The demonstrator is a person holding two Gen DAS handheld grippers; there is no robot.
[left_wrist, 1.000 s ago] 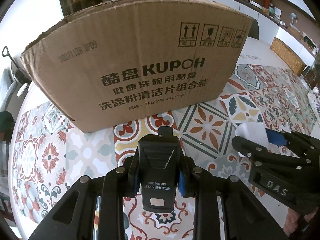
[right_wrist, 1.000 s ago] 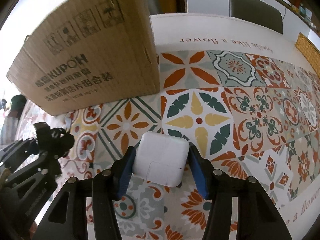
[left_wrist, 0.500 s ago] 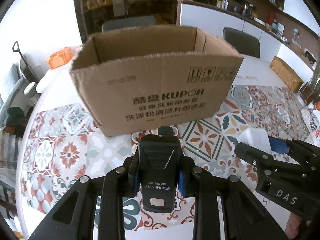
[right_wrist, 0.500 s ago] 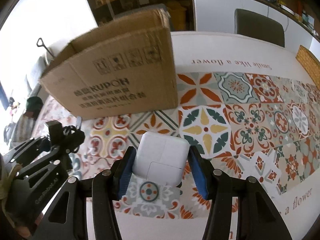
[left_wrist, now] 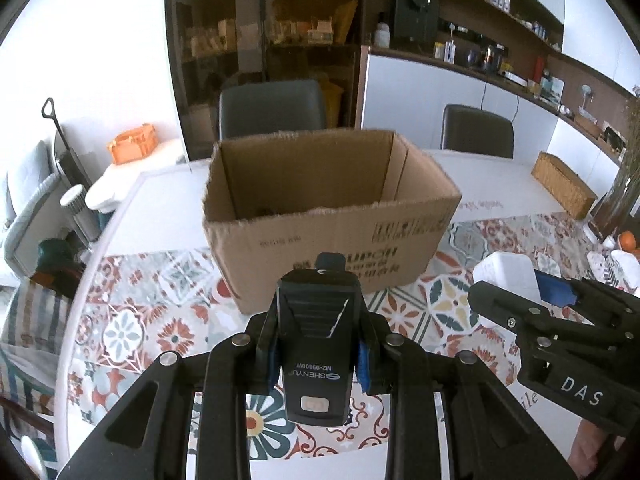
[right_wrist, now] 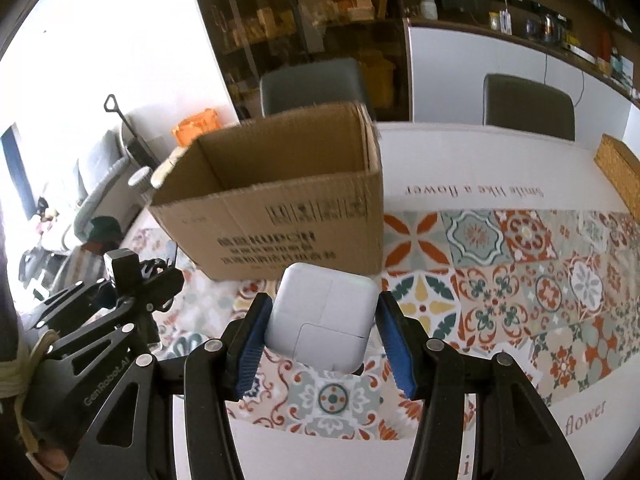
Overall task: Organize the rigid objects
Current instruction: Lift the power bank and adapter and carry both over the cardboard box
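In the left wrist view, the left gripper [left_wrist: 318,354] is clenching a black handheld device [left_wrist: 318,344] between its blue pads [left_wrist: 273,364], the device's printed label facing the camera and its stubby top pointing toward twelve o'clock. Just past that top, at twelve o'clock, an open cardboard box [left_wrist: 320,216] is standing on the tile-patterned tablecloth [left_wrist: 132,320], its flaps up and something small and dark lying on its floor, too dim to make out. At three o'clock the right gripper [left_wrist: 516,288] is reaching in from the edge, gripping a white power adapter [left_wrist: 504,276].

In the right wrist view, the left gripper is showing at nine o'clock with the black device's top poking out. At the centre the right gripper's blue pads [right_wrist: 252,340] are pressing both sides of the white adapter, which is hanging clear above the cloth. The box is sitting at eleven o'clock beyond it. A woven basket [right_wrist: 620,172] is resting at two o'clock by the table's edge.
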